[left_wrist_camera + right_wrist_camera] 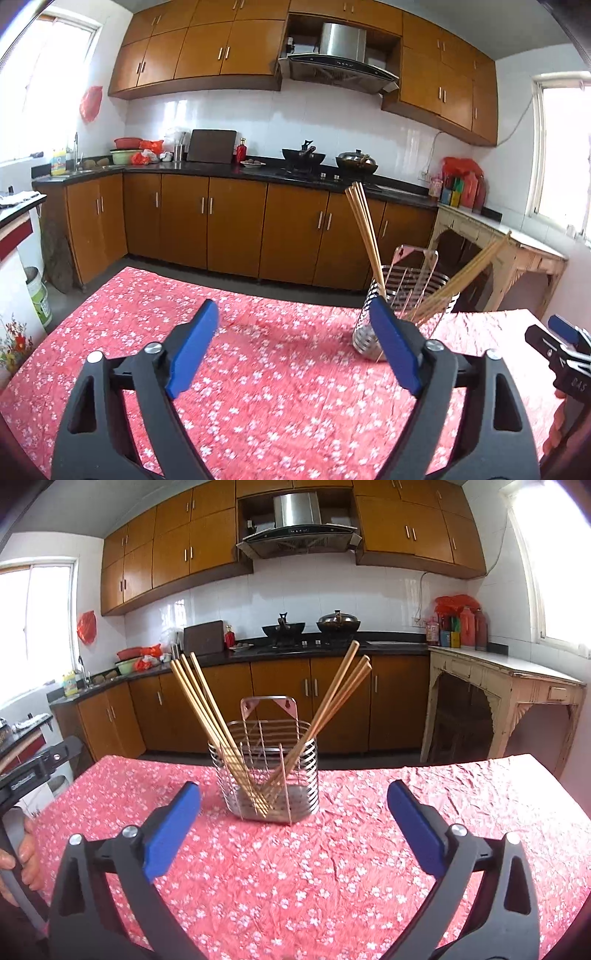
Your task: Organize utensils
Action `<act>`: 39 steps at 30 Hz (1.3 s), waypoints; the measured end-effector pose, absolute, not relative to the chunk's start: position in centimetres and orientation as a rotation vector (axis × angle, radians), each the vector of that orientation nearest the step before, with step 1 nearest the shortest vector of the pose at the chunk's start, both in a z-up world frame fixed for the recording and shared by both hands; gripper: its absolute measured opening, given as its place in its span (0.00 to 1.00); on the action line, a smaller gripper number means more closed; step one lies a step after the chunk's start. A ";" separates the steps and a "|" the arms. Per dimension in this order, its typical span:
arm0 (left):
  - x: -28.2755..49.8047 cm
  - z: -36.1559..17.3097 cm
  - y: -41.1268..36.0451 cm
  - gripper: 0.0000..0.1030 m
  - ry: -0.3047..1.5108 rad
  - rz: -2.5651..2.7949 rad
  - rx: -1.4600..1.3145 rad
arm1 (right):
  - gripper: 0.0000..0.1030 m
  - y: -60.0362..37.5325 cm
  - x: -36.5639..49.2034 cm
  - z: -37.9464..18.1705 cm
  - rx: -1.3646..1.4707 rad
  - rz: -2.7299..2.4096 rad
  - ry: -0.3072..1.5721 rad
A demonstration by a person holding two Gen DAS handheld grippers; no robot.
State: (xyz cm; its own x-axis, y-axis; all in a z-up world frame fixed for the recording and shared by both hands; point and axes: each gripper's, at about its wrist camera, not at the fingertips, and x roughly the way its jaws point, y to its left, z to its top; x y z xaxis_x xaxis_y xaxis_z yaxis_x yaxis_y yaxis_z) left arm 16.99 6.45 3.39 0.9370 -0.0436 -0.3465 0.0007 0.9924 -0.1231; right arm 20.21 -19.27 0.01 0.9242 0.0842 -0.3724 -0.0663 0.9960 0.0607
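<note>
Right wrist view: a slotted steel utensil caddy [271, 771] stands upright on the surface, which is covered by a red floral tablecloth [332, 867]. It lies at 12 o'clock from the right claw [293, 825], whose blue-padded fingers [171, 827] are spread wide apart and hold nothing. Two bundles of wooden chopsticks rest inside the caddy: the left bundle [207, 709] leans toward 11 o'clock, the right bundle [332, 701] toward 1 o'clock; their lower tips cross near the caddy floor.

Left wrist view: the left claw [295, 349] is likewise spread apart and empty above the tablecloth. The caddy sits at about 2 o'clock, partly hidden behind the claw's right finger [395, 350]. Part of the right claw's body shows at the 3 o'clock edge of the frame.

Background: wooden kitchen cabinets [280, 701], a range hood [297, 528], and two woks [310, 627] on the stove.
</note>
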 end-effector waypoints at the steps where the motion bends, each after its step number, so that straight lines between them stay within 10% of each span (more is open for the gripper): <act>1: 16.8 3.1 6.5 0.88 0.357 -0.024 -0.119 | 0.96 -19.1 20.1 -0.3 0.040 0.065 0.388; 39: 6.9 0.1 3.5 0.98 0.233 -0.018 -0.004 | 0.96 -17.3 9.7 -1.7 0.025 0.052 0.232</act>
State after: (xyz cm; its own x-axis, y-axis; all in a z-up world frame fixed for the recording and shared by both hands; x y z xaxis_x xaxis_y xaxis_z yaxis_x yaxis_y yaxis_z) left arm 6.89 3.46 0.14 0.9727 -0.0180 -0.2312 0.0170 0.9998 -0.0062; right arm 9.71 -17.26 -1.69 0.9719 0.0542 -0.2289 -0.0484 0.9984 0.0306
